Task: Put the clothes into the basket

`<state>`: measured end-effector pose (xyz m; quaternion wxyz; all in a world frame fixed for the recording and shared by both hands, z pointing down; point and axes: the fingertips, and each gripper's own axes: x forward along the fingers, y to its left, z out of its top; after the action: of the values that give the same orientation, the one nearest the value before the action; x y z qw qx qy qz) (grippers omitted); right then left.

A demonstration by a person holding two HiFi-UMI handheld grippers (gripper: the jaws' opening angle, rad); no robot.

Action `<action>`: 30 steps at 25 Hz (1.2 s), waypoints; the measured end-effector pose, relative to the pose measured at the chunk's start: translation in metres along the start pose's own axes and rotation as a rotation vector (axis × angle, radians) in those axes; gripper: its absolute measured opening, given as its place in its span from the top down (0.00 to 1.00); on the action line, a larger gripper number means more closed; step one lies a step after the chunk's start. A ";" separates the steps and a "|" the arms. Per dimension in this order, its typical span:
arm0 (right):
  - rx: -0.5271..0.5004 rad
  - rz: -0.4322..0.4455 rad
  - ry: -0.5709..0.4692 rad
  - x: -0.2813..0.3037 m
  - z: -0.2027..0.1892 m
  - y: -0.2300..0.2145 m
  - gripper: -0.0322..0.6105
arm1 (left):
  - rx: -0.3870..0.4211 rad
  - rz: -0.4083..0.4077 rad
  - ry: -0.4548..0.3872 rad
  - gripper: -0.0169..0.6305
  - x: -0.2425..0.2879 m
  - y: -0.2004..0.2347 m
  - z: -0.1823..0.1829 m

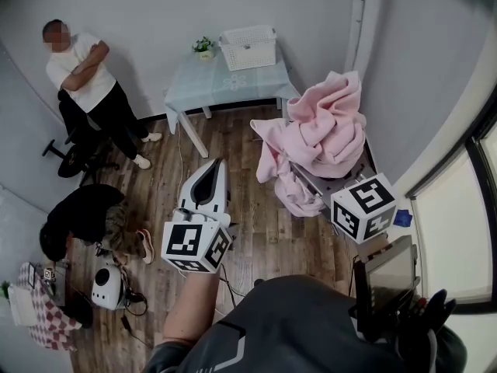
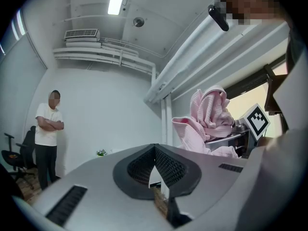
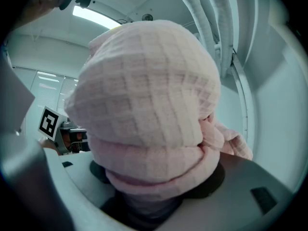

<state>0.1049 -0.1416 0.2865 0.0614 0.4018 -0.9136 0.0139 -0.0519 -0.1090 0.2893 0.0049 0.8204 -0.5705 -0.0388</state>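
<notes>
1. Two claws show in the head view. The left claw (image 1: 213, 173) points up the picture. Its tips are pressed together and it holds nothing. The right claw (image 1: 330, 183) is mostly buried under the pink clothes (image 1: 326, 127). They sit on it in a big heap, and loose ends hang down toward the floor (image 1: 264, 239). The white basket (image 1: 248, 47) stands on the pale bench (image 1: 198, 80) by the far wall, well apart from both claws. I can see no clothes in it. From the clothes, the basket lies farther up the picture and to the left. Its long side runs left to right along the wall. A small plant (image 1: 204, 47) sits just beside it. A person (image 1: 84, 72) stands at the left with arms crossed.

2. In the left gripper view the two jaws meet at the tips, with nothing between them. The clothes (image 2: 209, 112) are up at the right, off the floor. The plant (image 2: 101, 152) shows far ahead. The claw's own body hides the basket.

3. In the right gripper view the clothes (image 3: 144, 95) fill almost the whole picture. The jaws stand wide and pinch the thick bundle low down. The cloth blocks any sight of the basket.

4. I think the right claw has to carry the heap up and left to the basket. The heap is big and floppy, so ends may hang over the rim. The left claw is free to tuck them in.
</notes>
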 end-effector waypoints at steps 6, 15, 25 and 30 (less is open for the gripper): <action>-0.027 -0.019 0.006 0.013 0.011 0.024 0.44 | -0.020 -0.018 -0.004 0.96 -0.011 0.024 0.007; -0.007 -0.023 -0.020 0.036 0.003 0.027 0.43 | -0.010 -0.038 -0.009 0.96 -0.006 0.046 -0.008; 0.010 -0.051 -0.023 0.034 0.001 0.023 0.43 | -0.009 -0.066 -0.005 0.96 -0.003 0.052 -0.012; 0.007 -0.052 -0.011 0.036 -0.007 0.019 0.43 | -0.014 -0.065 -0.002 0.96 -0.002 0.053 -0.022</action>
<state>0.0678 -0.1545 0.2983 0.0554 0.4258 -0.9030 0.0134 -0.1007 -0.1260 0.3145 0.0087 0.8384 -0.5432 -0.0438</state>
